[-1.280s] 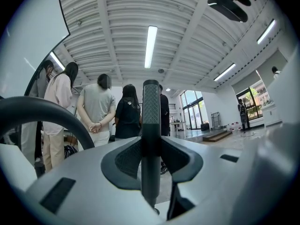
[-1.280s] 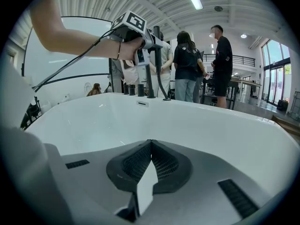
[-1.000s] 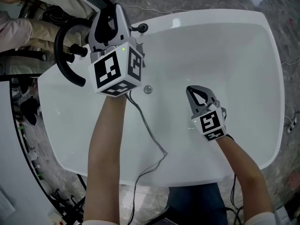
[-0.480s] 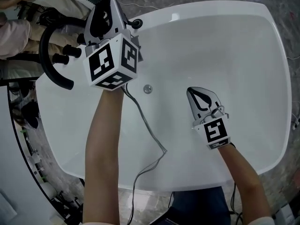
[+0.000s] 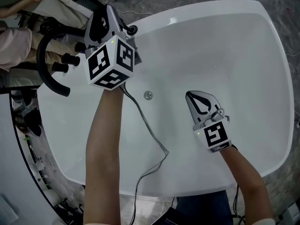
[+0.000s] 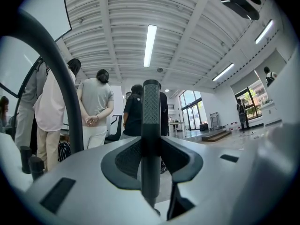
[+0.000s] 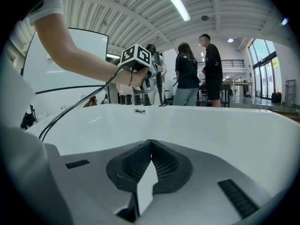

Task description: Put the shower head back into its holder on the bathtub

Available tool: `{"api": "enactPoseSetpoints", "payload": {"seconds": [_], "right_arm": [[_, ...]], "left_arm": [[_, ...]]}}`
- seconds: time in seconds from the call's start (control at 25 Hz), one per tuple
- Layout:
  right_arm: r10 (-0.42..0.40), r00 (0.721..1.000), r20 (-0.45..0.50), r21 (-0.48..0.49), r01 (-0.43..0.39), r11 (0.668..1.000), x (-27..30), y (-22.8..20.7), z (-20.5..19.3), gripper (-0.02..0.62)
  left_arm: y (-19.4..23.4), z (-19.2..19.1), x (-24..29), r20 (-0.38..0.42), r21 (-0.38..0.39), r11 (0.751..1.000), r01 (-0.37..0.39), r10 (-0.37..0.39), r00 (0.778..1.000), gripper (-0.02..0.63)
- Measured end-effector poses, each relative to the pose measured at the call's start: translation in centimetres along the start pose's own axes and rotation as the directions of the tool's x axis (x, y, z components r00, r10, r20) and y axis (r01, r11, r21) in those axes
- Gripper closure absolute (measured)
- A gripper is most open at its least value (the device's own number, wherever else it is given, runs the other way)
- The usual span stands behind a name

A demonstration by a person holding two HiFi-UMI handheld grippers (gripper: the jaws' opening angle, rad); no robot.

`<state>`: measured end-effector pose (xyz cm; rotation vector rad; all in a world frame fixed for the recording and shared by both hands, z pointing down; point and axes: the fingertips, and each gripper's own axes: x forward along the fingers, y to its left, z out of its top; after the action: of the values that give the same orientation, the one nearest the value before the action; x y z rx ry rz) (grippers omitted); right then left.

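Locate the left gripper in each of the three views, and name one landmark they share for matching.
Head view: left gripper, upper left, over the rim of the bathtub.
Left gripper view: its own jaws fill the bottom, shut on the dark shower head at centre.
Right gripper view: left of centre, above the far rim, marker cube on top.
Shared landmark: the black tap knobs on the rim, beside that gripper.

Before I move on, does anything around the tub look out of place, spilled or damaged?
Only the shower head: it stands upright, clamped in the left hand-held gripper by the black taps on the bathtub rim; whether its lower end sits in the holder isn't visible. No spill or damage shows.
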<state>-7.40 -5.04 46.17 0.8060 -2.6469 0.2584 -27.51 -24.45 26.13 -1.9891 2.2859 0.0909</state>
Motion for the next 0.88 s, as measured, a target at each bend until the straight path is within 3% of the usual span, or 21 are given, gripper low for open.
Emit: {"api": "enactPoseSetpoints", "payload": {"seconds": [0.52,0.88], "right_arm": [[0.014,1.000,0.013,-0.001,-0.014,1.000,0.4,-0.3,-0.9,0.588],[0.033,0.999,0.015,-0.011,-0.033,0.999,1.0,-0.2,-1.6,0.589]], "left_arm": [[0.7,-2.1,0.2,-0.009,-0.041,0.997,-0.060,0.060,0.998,0.485],[1.2,-4.0,0.2,-0.025,-0.067,0.996,-0.060,0.059,0.998,0.485]]}}
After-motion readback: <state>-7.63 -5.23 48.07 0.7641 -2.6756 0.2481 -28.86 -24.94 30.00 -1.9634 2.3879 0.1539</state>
